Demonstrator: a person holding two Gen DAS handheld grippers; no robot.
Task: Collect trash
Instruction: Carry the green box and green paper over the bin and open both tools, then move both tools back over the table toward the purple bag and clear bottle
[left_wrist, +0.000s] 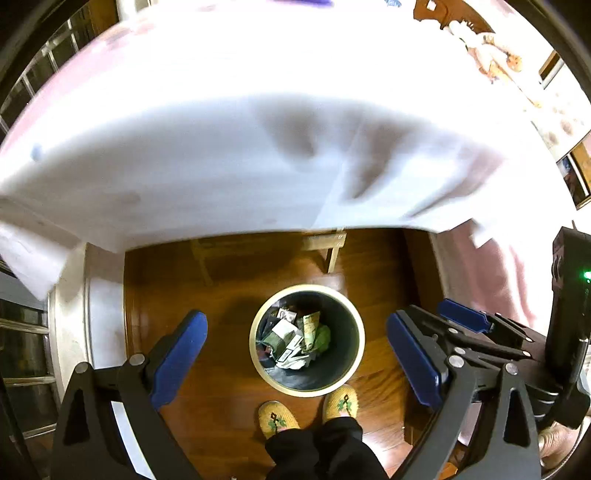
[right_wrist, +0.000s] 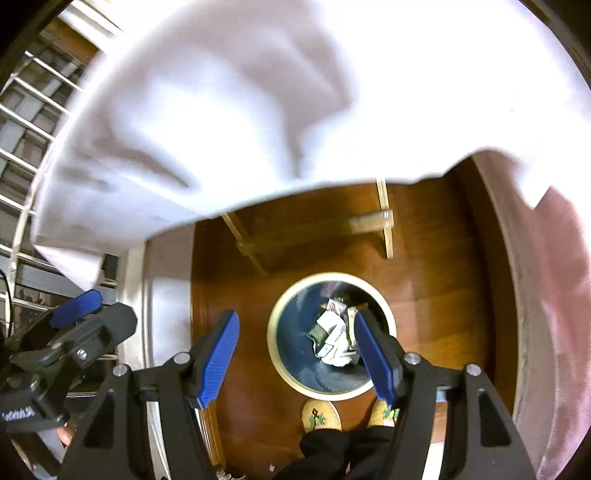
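Observation:
A round dark bin (left_wrist: 306, 393) with a cream rim stands on the wooden floor, straight below both grippers. Crumpled paper, packets and a green scrap of trash (left_wrist: 295, 338) lie inside it. My left gripper (left_wrist: 293, 323) hangs high above the bin, open wide, with nothing between its blue pads (left_wrist: 177, 362). My right gripper (right_wrist: 295, 315) is also open and empty over the bin (right_wrist: 274, 332) and the trash (right_wrist: 332, 334). Each gripper shows at the edge of the other's view: the right gripper (left_wrist: 463, 317) and the left gripper (right_wrist: 77, 302).
A white tablecloth (left_wrist: 221, 147) hangs over the table edge beyond the bin. A wooden frame (right_wrist: 369, 221) stands under the table. The person's yellow slippers (left_wrist: 277, 417) touch the bin's near side. Pink cloth (right_wrist: 554, 295) hangs on the right; a window grille (right_wrist: 26, 140) is on the left.

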